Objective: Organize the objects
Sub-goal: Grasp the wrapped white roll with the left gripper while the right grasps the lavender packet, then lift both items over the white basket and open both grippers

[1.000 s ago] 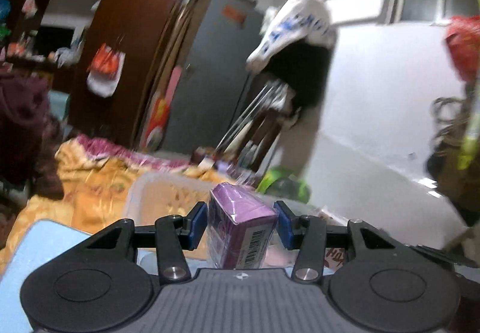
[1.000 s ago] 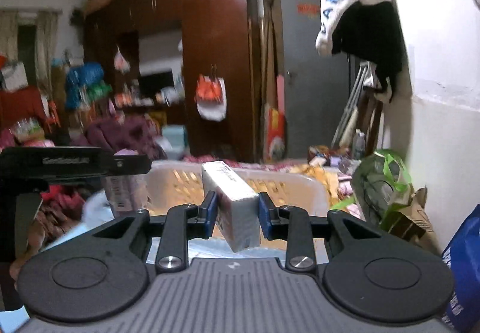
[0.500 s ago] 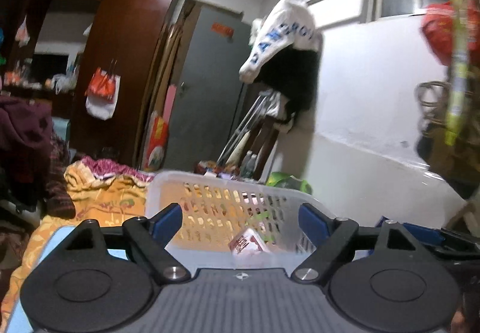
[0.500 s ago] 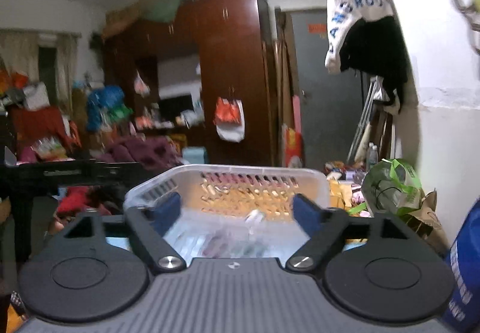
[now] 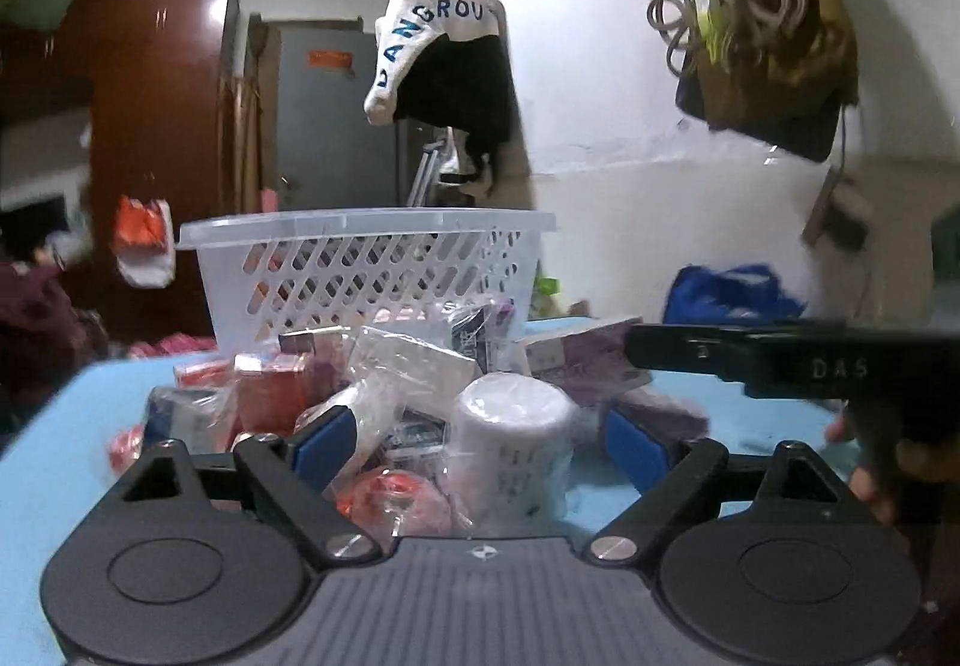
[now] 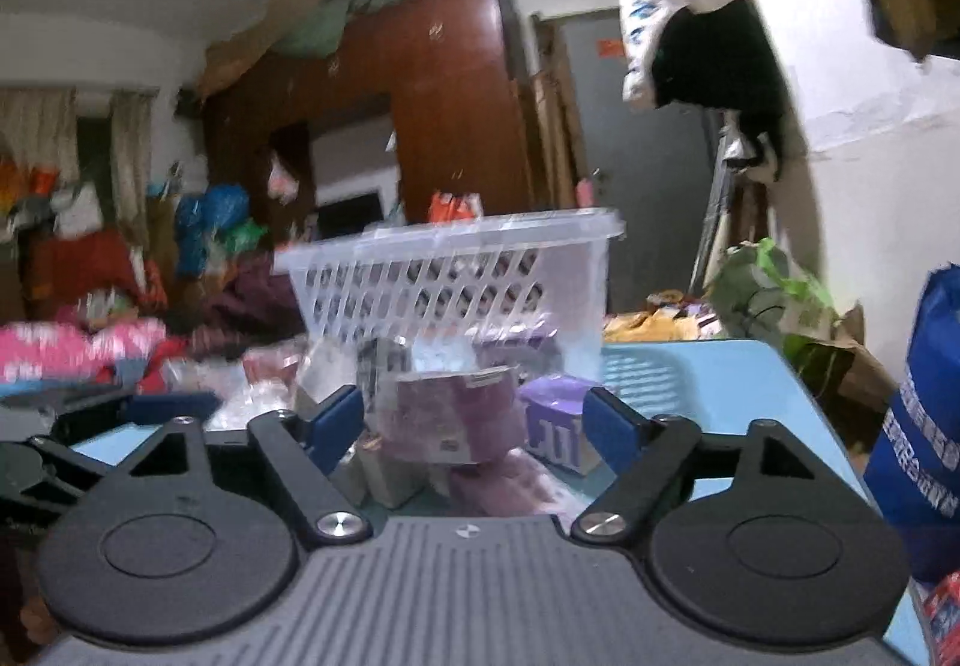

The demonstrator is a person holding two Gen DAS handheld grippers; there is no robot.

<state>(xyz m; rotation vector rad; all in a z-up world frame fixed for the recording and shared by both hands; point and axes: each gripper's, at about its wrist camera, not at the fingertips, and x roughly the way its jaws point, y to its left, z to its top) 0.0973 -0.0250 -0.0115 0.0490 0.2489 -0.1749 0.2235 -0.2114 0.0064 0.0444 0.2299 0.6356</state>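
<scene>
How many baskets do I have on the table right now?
1. The white slotted basket stands at the far side of the blue table, behind the pile of packets. Nothing else like it shows in either wrist view, though clutter could hide another.

We've got both cams sitting low behind their own fingers, looking nearly level across the blue table (image 5: pixel 54 426) at the pile of packets (image 5: pixel 414 396), close enough that the stuff fills the gap between the pads. The left one looks from the pile's left and catches the other gripper's body at its right edge, while the right one sits further right and is a bit blurry. Both share the white basket (image 5: pixel 372 270) (image 6: pixel 456 282) behind the pile, plus the wardrobe (image 6: pixel 456 102), grey door (image 5: pixel 336 126) and hanging jacket (image 5: pixel 444 66) on the far wall.
</scene>
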